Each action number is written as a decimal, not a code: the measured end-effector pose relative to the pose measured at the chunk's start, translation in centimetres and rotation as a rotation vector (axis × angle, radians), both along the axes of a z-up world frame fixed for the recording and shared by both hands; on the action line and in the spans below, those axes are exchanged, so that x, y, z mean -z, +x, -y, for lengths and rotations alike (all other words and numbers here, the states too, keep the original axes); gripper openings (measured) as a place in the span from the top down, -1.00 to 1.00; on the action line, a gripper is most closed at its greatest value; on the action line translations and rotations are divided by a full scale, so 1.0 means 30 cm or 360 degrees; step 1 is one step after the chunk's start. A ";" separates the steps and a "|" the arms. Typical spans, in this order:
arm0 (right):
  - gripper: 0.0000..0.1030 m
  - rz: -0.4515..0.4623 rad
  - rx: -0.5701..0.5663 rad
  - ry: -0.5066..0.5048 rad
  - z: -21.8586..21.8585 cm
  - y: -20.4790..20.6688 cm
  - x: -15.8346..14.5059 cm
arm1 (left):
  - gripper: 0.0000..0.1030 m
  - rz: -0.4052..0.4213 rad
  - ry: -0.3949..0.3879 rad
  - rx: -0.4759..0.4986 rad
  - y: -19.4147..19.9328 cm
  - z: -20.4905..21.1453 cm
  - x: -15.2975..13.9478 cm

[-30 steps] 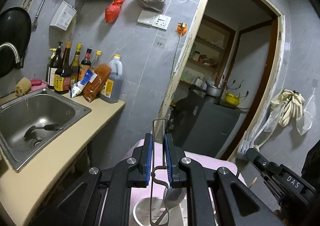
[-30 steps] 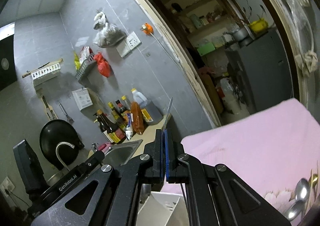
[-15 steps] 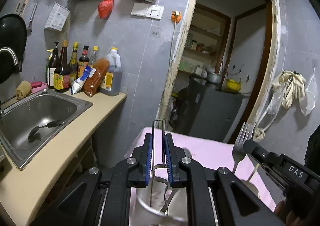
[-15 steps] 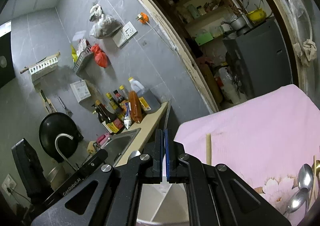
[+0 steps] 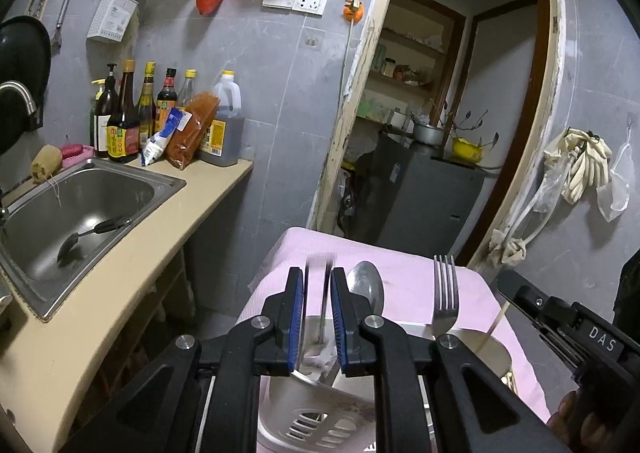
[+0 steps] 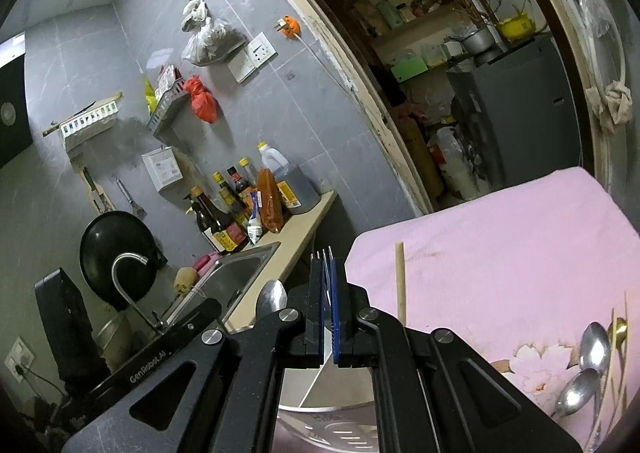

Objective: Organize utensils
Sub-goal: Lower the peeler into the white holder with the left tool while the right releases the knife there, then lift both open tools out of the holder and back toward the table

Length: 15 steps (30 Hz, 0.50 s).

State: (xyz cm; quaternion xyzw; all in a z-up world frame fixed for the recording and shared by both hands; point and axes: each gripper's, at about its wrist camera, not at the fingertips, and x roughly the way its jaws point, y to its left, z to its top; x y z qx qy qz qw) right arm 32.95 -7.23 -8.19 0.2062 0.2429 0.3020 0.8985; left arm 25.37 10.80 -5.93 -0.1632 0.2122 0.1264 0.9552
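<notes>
Left wrist view: the left gripper (image 5: pixel 318 313) has tilted down since a second ago; its jaws are opening, a blurred wire utensil (image 5: pixel 323 305) standing loose between them above the white holder (image 5: pixel 316 409), where a spoon (image 5: pixel 366 289) now shows. Right wrist view: the right gripper (image 6: pixel 329 317) stays clenched on a fork (image 6: pixel 325 265), now over the holder on the pink surface (image 6: pixel 500 253).

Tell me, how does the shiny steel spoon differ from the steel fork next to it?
The steel spoon ends in a rounded oval bowl; the steel fork ends in four straight tines. The spoon stands free, apparently propped in the white slotted holder, while the fork is pinched between the pads of the right gripper. Both are shiny metal, heads pointing up.
</notes>
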 end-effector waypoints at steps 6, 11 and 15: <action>0.94 0.0052 -0.0003 -0.0031 0.039 -0.030 -0.049 | 0.52 0.0042 0.0013 0.0001 -0.017 0.024 -0.038; 0.94 0.0101 0.0034 -0.0063 0.104 -0.057 -0.092 | 0.24 0.0074 0.0036 0.0024 -0.026 0.068 -0.077; 0.76 0.0116 0.0088 -0.0085 0.184 -0.070 -0.114 | -0.06 0.0136 0.0048 0.0017 -0.044 0.114 -0.108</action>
